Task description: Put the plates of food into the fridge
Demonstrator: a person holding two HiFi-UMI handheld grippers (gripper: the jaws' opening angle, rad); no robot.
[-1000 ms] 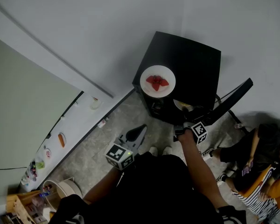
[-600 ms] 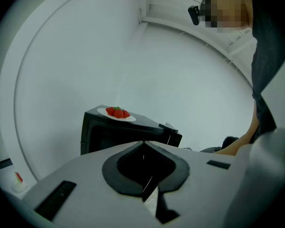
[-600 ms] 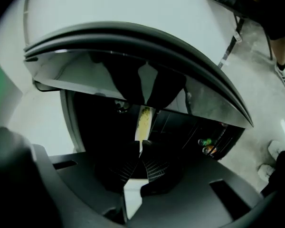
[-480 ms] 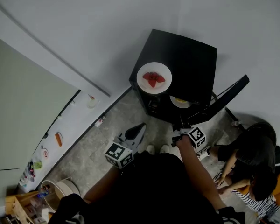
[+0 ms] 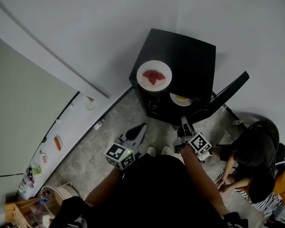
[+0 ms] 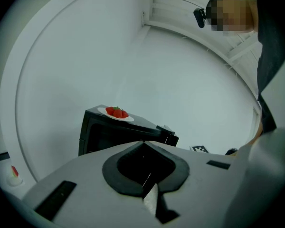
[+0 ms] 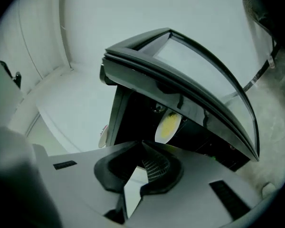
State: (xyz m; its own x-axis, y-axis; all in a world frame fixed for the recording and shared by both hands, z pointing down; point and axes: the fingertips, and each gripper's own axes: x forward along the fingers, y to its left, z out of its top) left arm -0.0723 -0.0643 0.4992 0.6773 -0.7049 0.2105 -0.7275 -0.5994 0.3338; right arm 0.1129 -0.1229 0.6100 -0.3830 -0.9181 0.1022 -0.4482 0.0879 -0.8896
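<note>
A black mini fridge [image 5: 192,61] stands against the wall with its door [image 5: 223,96] swung open. On its top sits a white plate of strawberries [image 5: 154,75], also seen in the left gripper view [image 6: 116,113]. A second plate with yellow food [image 5: 181,99] rests inside the fridge [image 7: 167,126]. My right gripper [image 5: 184,121] hangs in front of the opening, short of that plate, jaws slightly apart and empty [image 7: 143,144]. My left gripper [image 5: 142,127] is lower and to the left, shut on nothing [image 6: 144,142].
A person [image 5: 256,160] sits on the floor to the right, close to the open door. A round basket [image 5: 57,194] is at the lower left. A pale panel with stickers [image 5: 57,141] runs along the left wall. Grey floor lies before the fridge.
My right gripper has drawn back from the fridge opening, risen and rolled; the yellow plate stays inside. The seated person has leaned in. The left gripper has hardly moved.
</note>
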